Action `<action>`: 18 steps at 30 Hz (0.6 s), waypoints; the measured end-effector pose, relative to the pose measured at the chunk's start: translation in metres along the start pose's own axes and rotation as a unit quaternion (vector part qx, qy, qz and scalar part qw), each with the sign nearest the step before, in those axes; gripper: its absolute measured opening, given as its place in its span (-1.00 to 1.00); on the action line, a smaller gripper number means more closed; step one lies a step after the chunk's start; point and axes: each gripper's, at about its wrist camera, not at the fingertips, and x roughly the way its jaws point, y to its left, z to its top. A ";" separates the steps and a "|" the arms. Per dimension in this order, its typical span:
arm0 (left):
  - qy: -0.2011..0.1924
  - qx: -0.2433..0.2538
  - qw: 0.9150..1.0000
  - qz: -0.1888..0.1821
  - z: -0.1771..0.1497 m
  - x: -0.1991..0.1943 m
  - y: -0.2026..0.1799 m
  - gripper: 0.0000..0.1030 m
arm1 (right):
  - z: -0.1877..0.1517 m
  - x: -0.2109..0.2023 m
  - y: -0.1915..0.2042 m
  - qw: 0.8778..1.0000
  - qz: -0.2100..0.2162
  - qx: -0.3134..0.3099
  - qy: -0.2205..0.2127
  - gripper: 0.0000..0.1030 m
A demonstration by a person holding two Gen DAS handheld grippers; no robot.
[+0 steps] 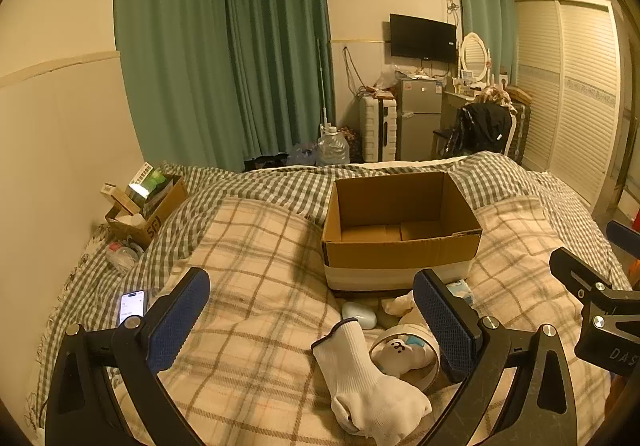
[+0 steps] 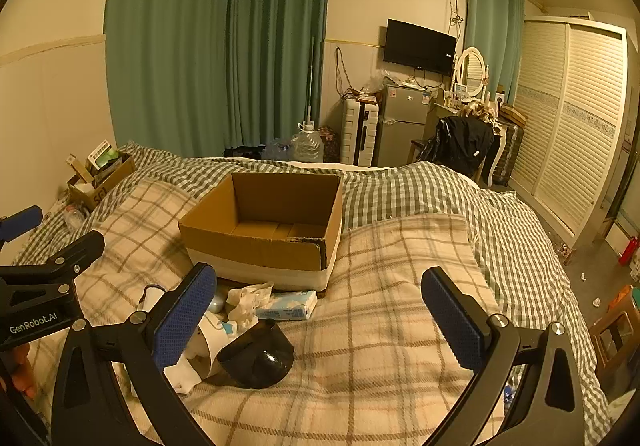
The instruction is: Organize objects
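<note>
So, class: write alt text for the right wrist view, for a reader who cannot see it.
An open, empty cardboard box sits on a plaid-blanketed bed, with the open right gripper in the foreground. A tissue pack, crumpled tissue and a black cap lie just in front of the box.

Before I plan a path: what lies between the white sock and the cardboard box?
In the left wrist view, a pale blue case lies between the white sock and the cardboard box.

Plush toy (image 1: pixel 400 356) partly behind white sock (image 1: pixel 368 378)
</note>
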 end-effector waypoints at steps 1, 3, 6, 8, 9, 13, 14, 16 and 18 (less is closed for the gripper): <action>0.000 0.000 1.000 -0.001 0.000 0.000 0.000 1.00 | 0.000 -0.001 0.001 1.000 0.001 -0.001 0.000 0.99; -0.001 0.000 1.000 -0.002 0.000 -0.001 0.001 1.00 | 0.001 -0.003 0.002 1.000 0.002 -0.002 0.000 0.99; -0.001 -0.004 1.000 0.000 -0.001 -0.002 0.002 1.00 | 0.002 -0.005 0.004 1.000 0.002 -0.005 0.000 0.99; -0.001 -0.009 1.000 0.001 -0.002 -0.002 0.004 1.00 | 0.003 -0.006 0.006 1.000 0.002 -0.007 0.000 0.99; 0.001 -0.011 1.000 0.000 -0.003 -0.002 0.005 1.00 | 0.003 -0.005 0.006 1.000 0.003 -0.007 0.000 0.99; 0.002 -0.013 1.000 0.002 -0.005 -0.003 0.007 1.00 | 0.003 -0.007 0.009 1.000 0.004 -0.011 0.000 0.99; 0.002 -0.013 1.000 0.002 -0.005 -0.003 0.007 1.00 | 0.004 -0.007 0.010 1.000 0.004 -0.012 0.000 0.99; -0.001 -0.013 1.000 0.002 -0.006 -0.005 0.007 1.00 | 0.004 -0.008 0.011 1.000 0.004 -0.014 0.000 0.99; -0.002 -0.012 1.000 0.002 -0.007 -0.006 0.007 1.00 | 0.004 -0.009 0.012 1.000 0.004 -0.015 0.000 0.99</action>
